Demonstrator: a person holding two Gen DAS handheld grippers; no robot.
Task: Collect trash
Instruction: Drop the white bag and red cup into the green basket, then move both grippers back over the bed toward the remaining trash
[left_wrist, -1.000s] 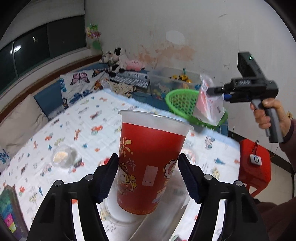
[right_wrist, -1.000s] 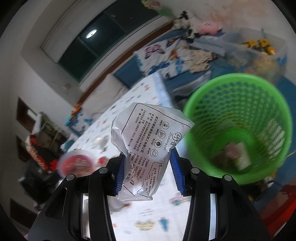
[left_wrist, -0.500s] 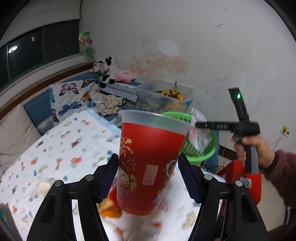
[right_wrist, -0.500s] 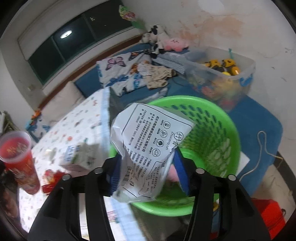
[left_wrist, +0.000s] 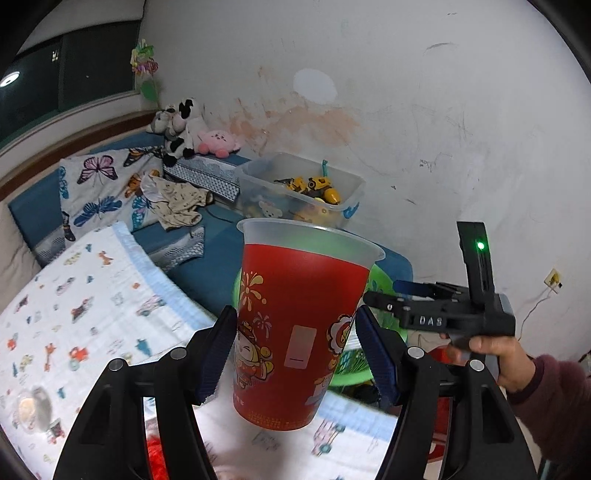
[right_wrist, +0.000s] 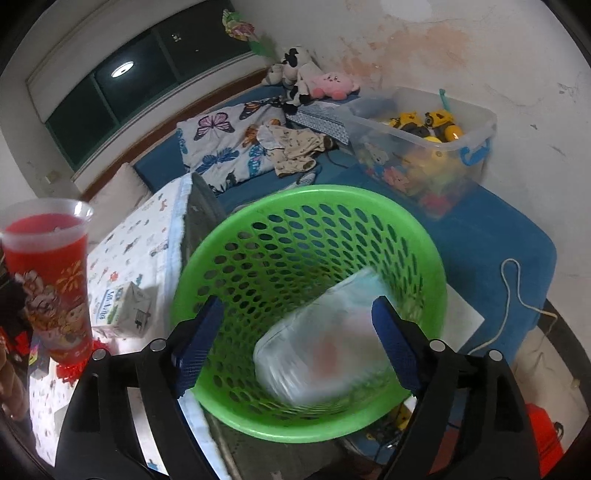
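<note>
My left gripper (left_wrist: 295, 350) is shut on a red paper cup (left_wrist: 301, 328) with a clear rim and holds it up in the air; the cup also shows in the right wrist view (right_wrist: 48, 280). My right gripper (right_wrist: 295, 339) is open right above the green mesh basket (right_wrist: 258, 236). A white plastic bag (right_wrist: 325, 343) lies blurred inside the basket, between and below my fingers. In the left wrist view the right gripper (left_wrist: 380, 293) hangs over the basket (left_wrist: 384, 280), which is mostly hidden behind the cup.
A printed white cloth (left_wrist: 74, 302) covers the table. A milk carton (right_wrist: 122, 310) and red scraps (right_wrist: 74, 369) lie on it near the basket. A small clear cup (left_wrist: 33, 406) sits at the left. A toy bin (right_wrist: 428, 144) stands on the blue bed behind.
My right gripper opened and let go of the white bag, which dropped into the green basket. My left gripper carried the red cup toward the basket.
</note>
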